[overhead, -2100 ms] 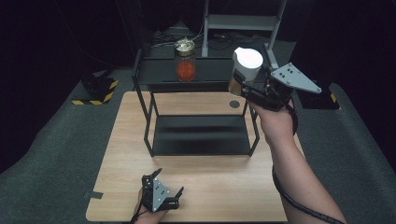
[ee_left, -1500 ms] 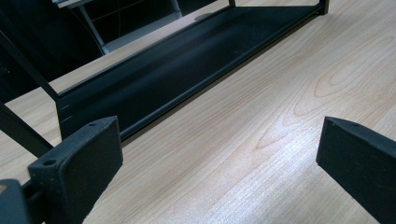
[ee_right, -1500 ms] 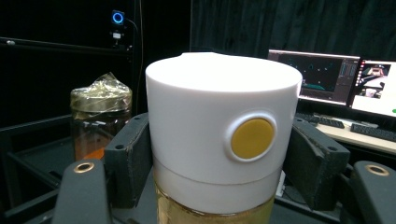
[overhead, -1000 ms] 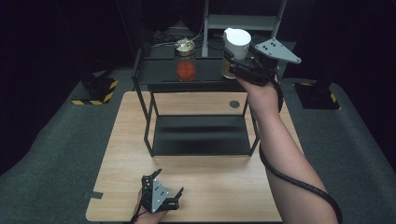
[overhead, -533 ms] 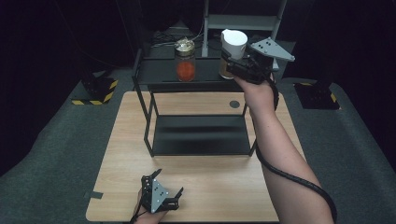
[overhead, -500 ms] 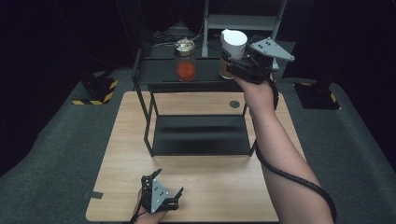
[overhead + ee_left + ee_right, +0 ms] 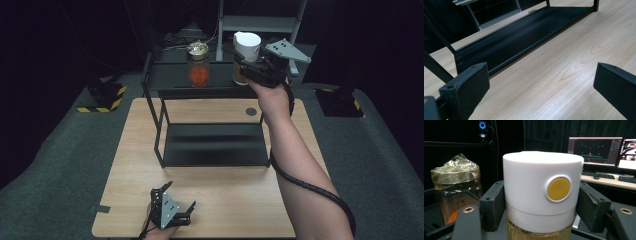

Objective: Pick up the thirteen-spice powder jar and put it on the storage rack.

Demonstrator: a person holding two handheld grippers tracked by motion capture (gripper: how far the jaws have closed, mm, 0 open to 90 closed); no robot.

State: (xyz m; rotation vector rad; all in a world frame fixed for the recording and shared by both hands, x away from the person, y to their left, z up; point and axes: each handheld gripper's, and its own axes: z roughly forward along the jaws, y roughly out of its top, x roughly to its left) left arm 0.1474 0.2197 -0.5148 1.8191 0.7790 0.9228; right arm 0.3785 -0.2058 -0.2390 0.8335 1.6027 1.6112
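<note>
ITEM: white-capped bottle (image 7: 246, 52) | LOCATION: carried up from beside the rack (image 7: 150, 85), now at its top shelf's right end, near the foil-topped jar (image 7: 198, 64) | RIGHT tool (image 7: 248, 70): clamped on bottle below cap | LEFT tool (image 7: 172, 212): jaws apart, idle on surface (image 7: 130, 150) | STATUS: judged shelving step; whether it rests on the shelf cannot be told, release pending.

Two jars at the top of the frame: one white-capped (image 7: 246, 47), one foil-topped (image 7: 198, 64). One black rack (image 7: 210, 145), one wooden table (image 7: 225, 200). Two grippers, left (image 7: 170, 210) and right (image 7: 260, 70).
</note>
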